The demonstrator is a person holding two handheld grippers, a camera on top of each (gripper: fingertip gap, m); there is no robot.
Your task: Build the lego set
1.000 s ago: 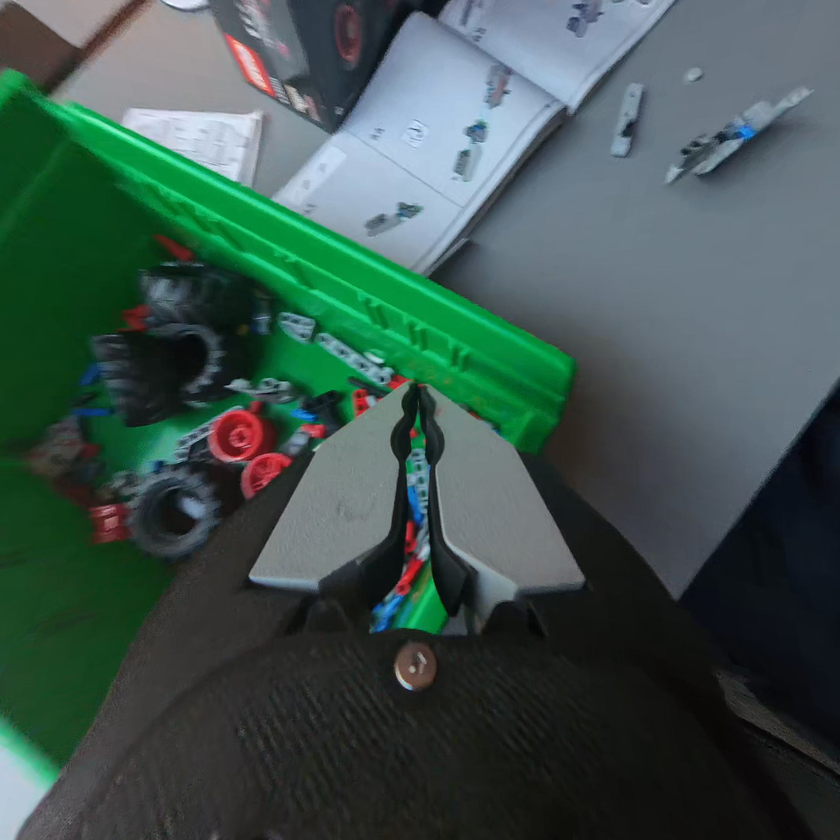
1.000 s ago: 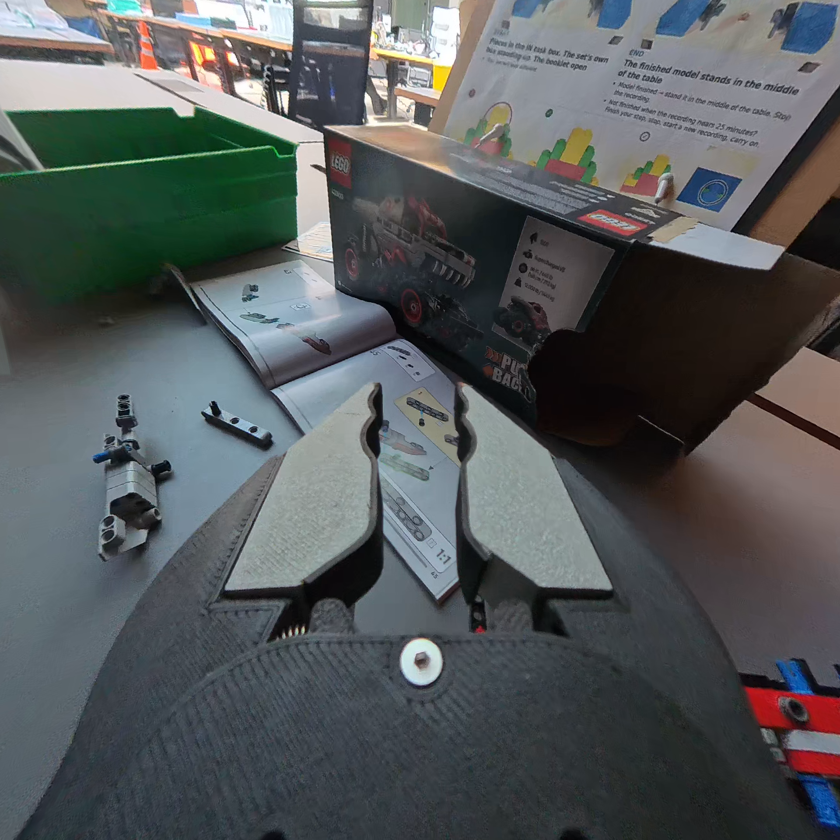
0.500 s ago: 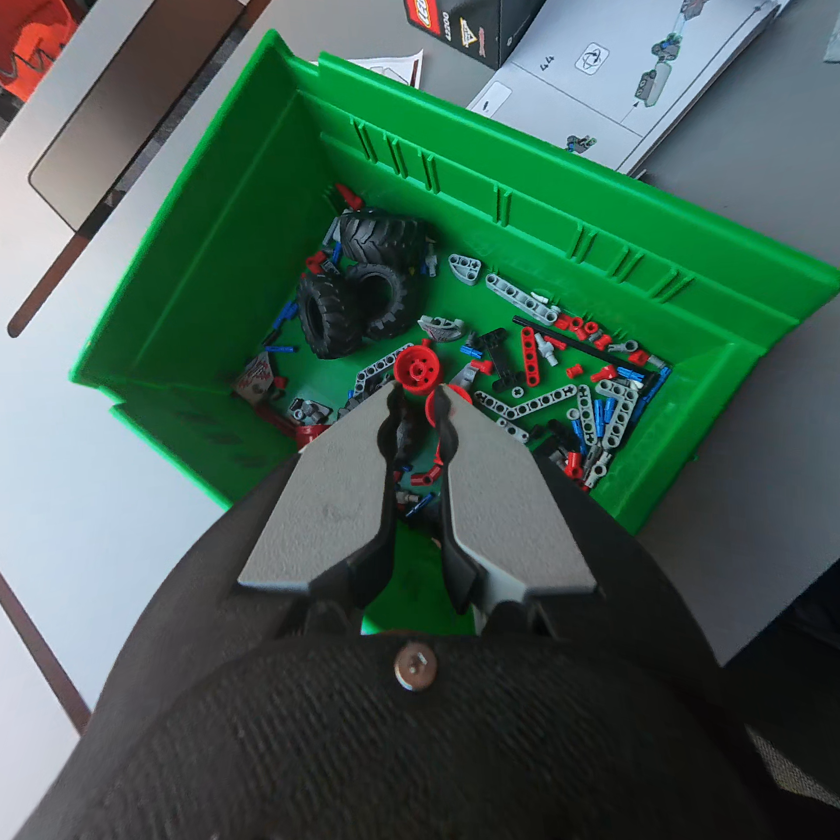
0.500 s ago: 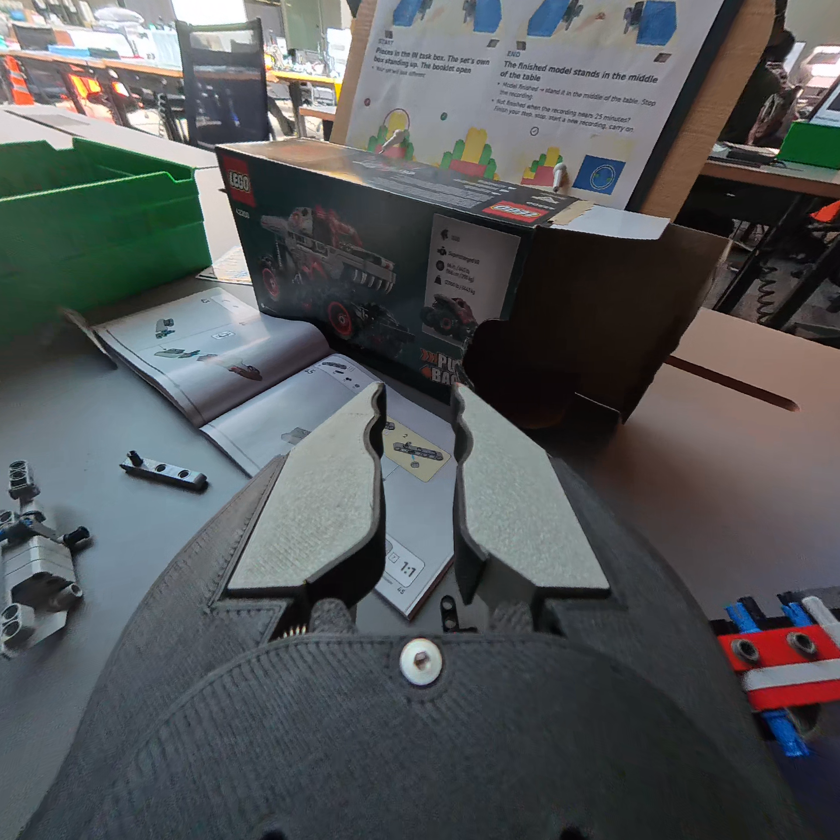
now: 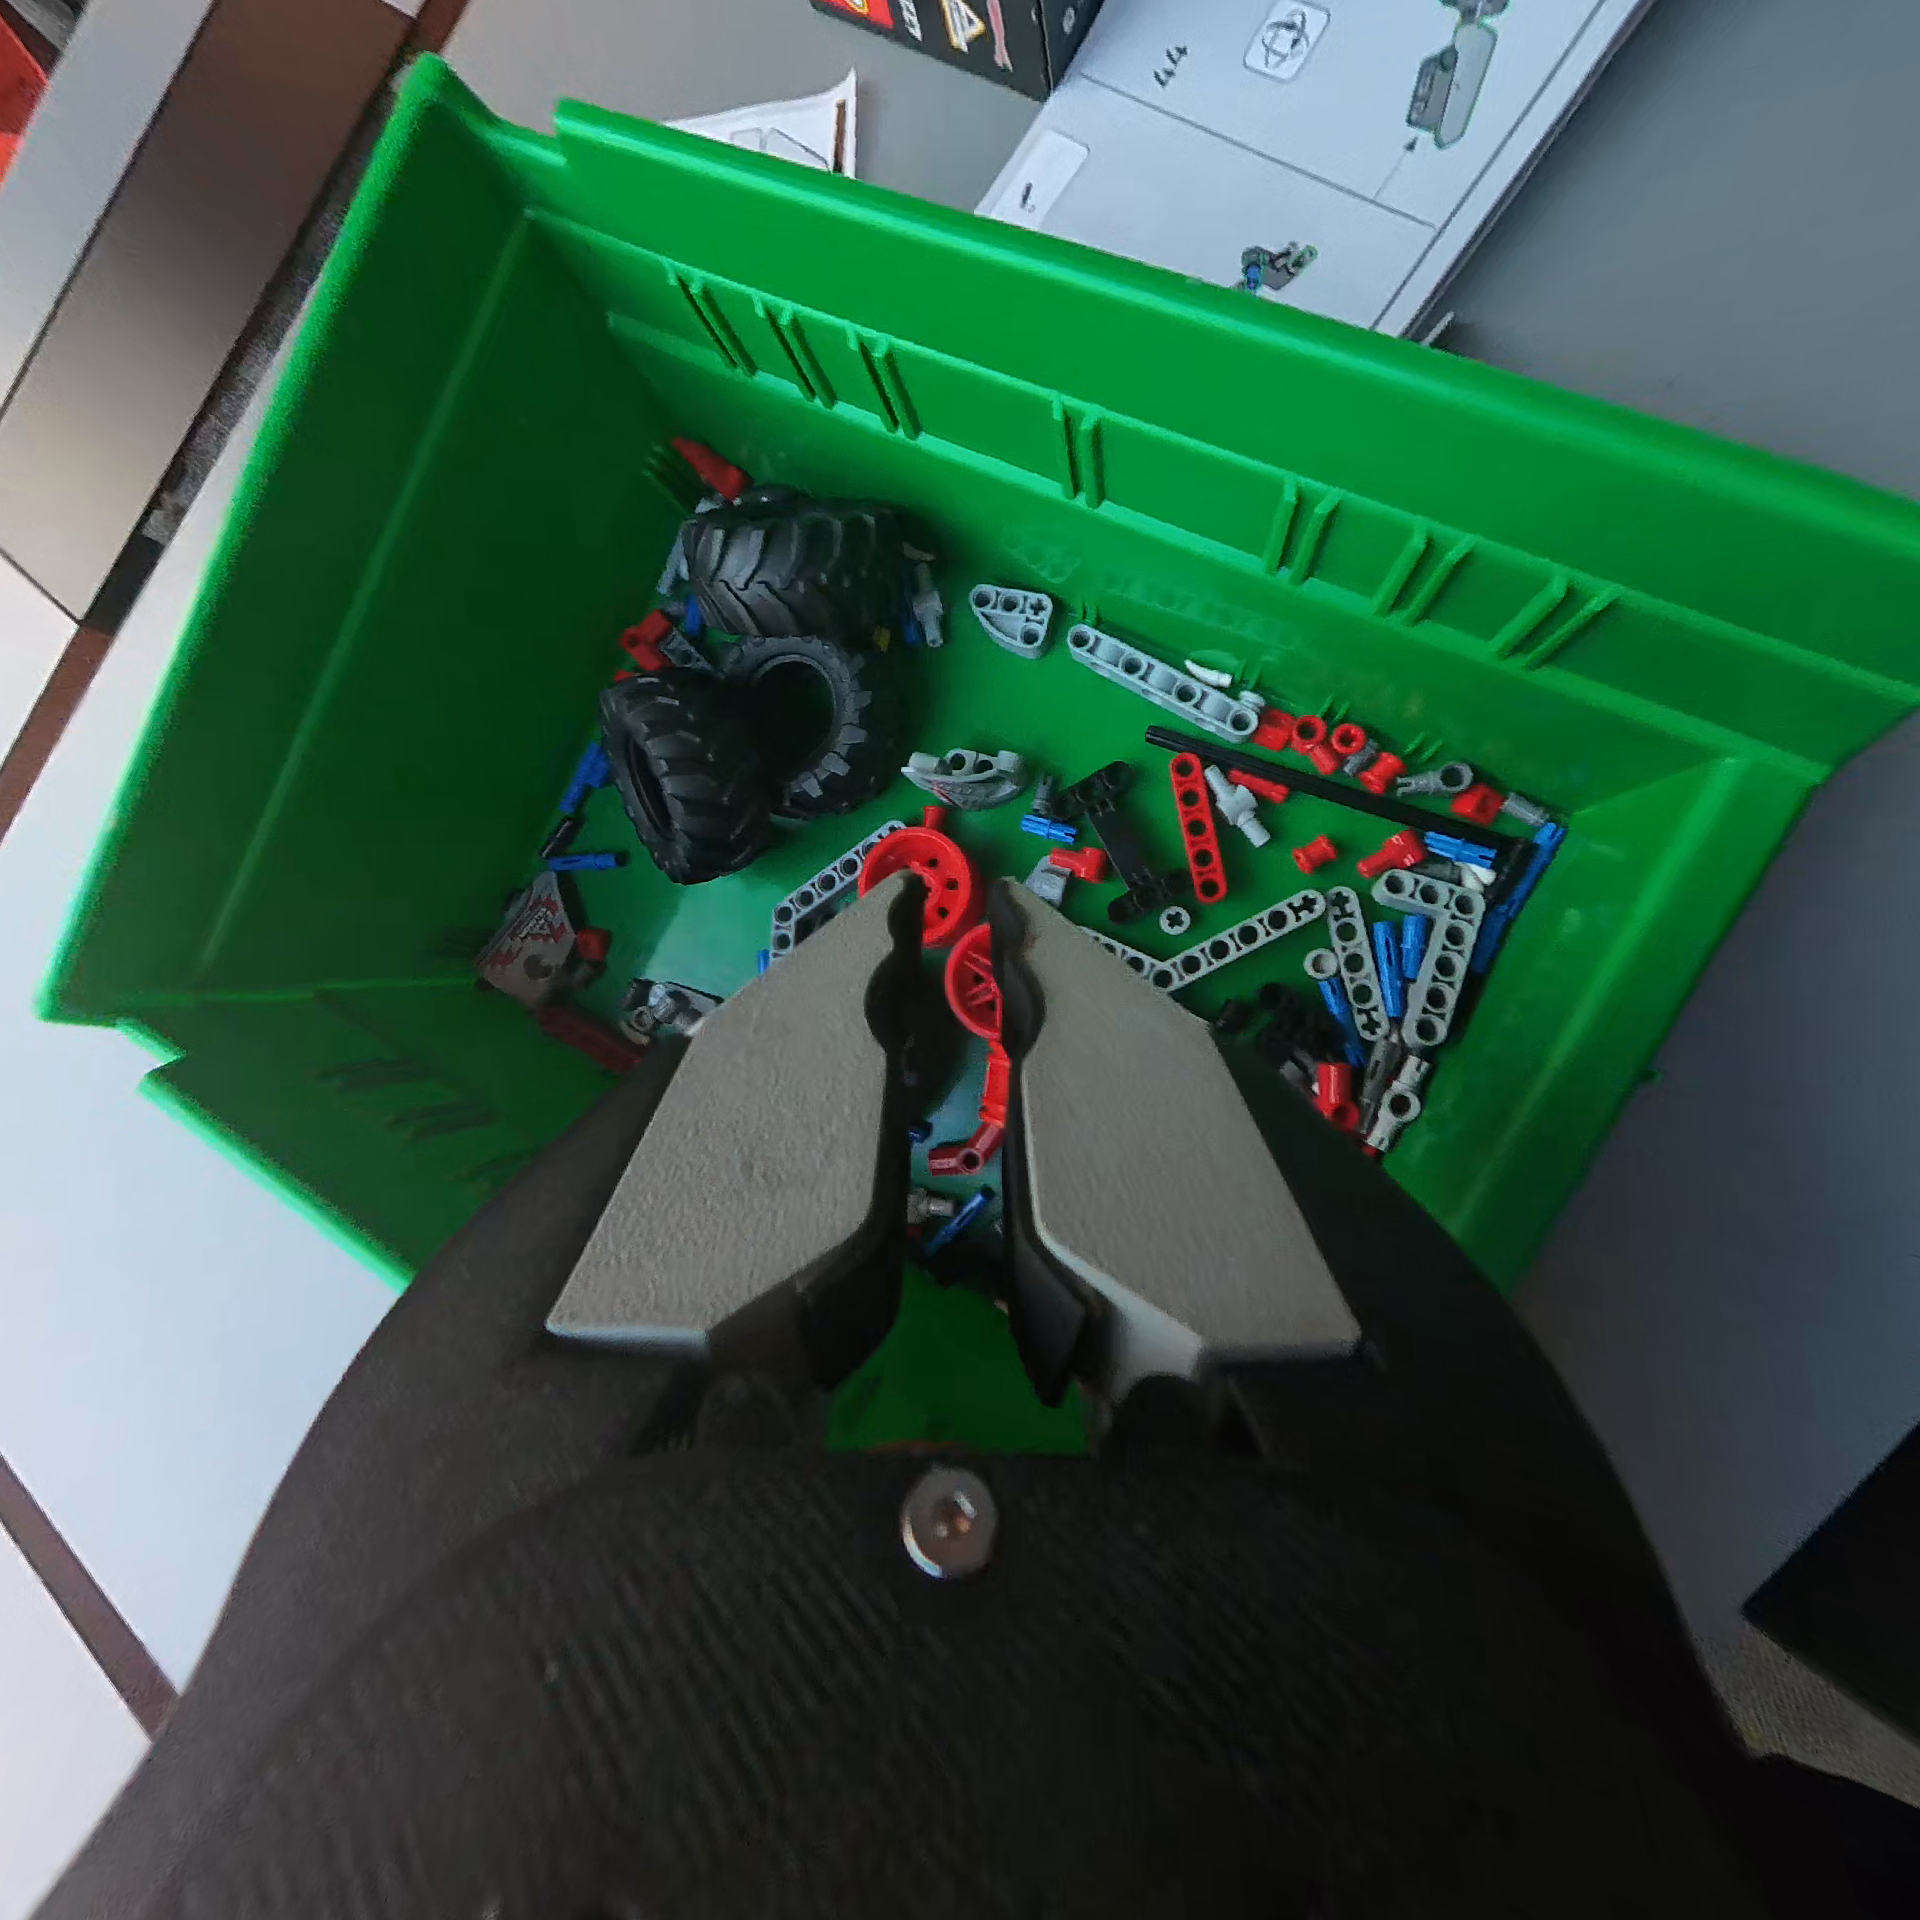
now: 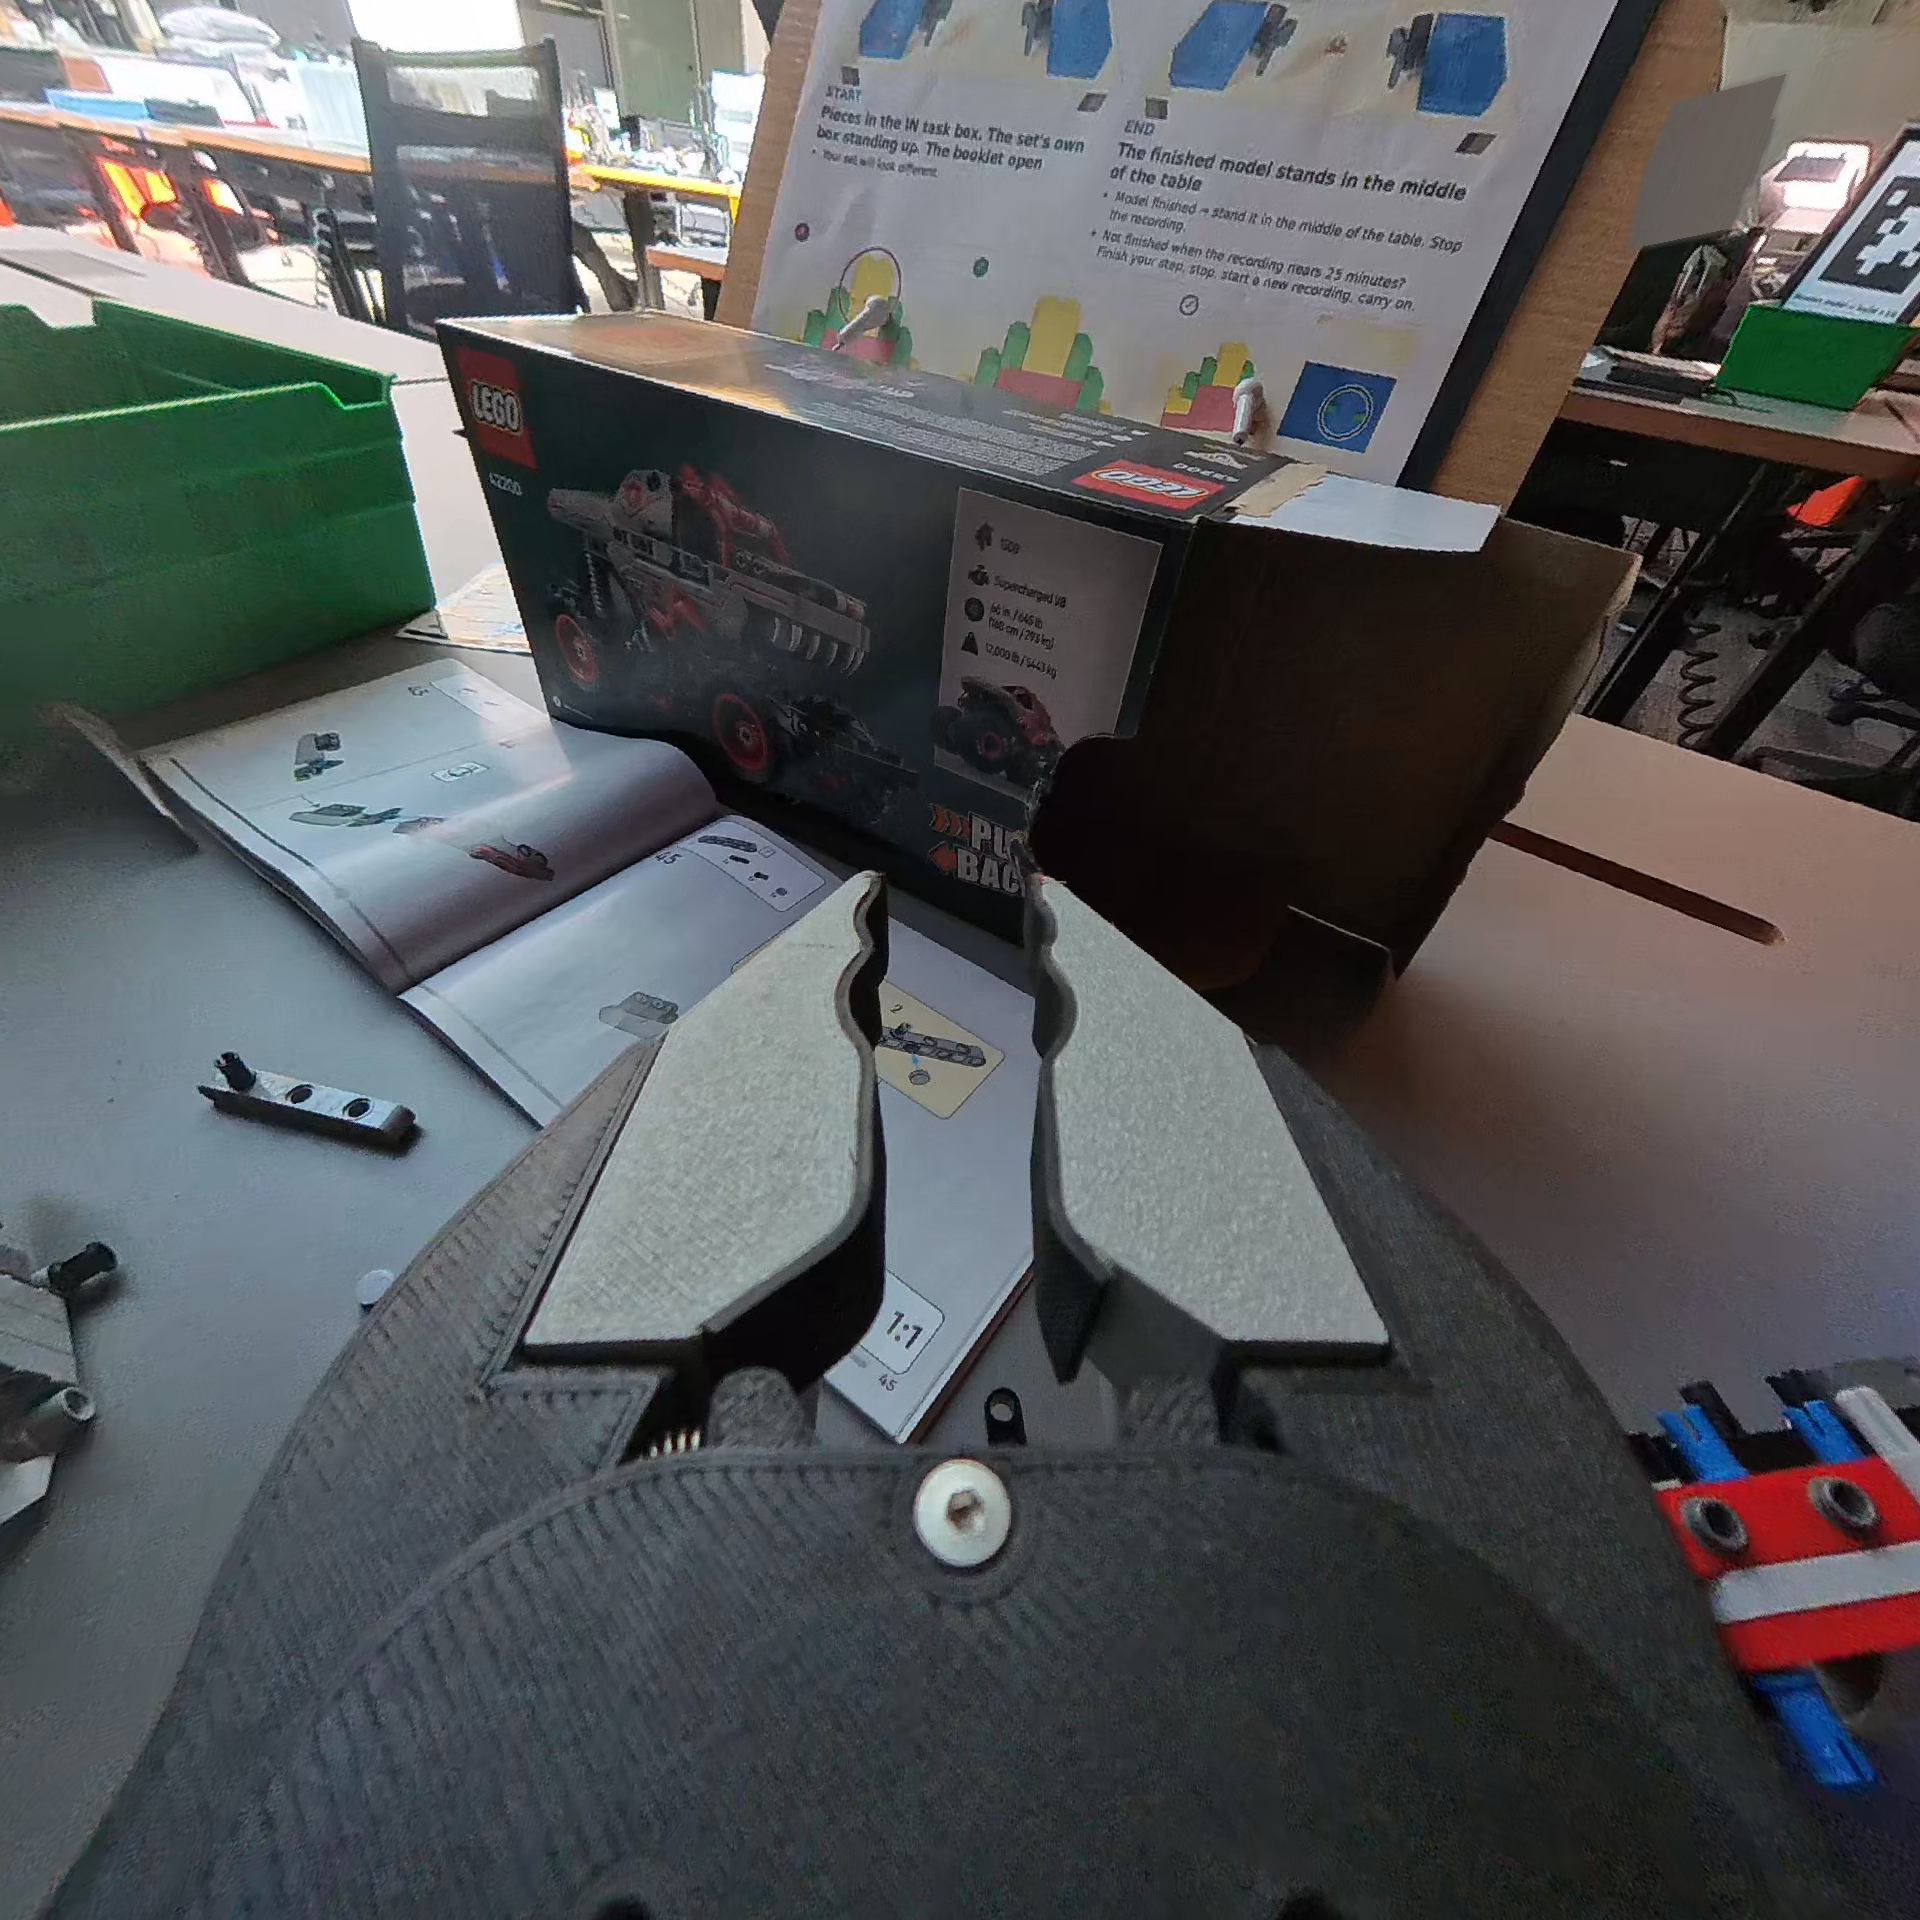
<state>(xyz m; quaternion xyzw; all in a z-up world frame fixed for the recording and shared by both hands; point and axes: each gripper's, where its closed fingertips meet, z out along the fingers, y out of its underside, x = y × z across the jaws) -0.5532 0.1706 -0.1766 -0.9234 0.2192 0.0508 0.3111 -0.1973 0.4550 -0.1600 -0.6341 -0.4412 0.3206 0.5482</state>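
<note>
Overhead, the left hand-held gripper hangs above the green bin, its jaws parted by a narrow gap and holding nothing. Through that gap show two red wheel hubs, partly masked by the fingertips, so I cannot tell whether the tips touch them. Loose pieces cover the bin floor: three black tyres bunched toward the far left, grey beams along the far wall, and a dense heap of red, blue and grey pins toward the right corner, too tangled to sort out. The gripper body hides the near part of the floor.

Over on the counter, the right hand-held gripper is open wider and also empty, pointing over the open instruction booklet, which its fingers partly cover. Behind the booklet stands the dark set box, and behind that a propped instruction poster. A short grey beam with a black pin lies apart on the counter. At the left edge a grey sub-assembly is cut off, and at the right edge a red, white and blue assembly is likewise cropped and blurred.
</note>
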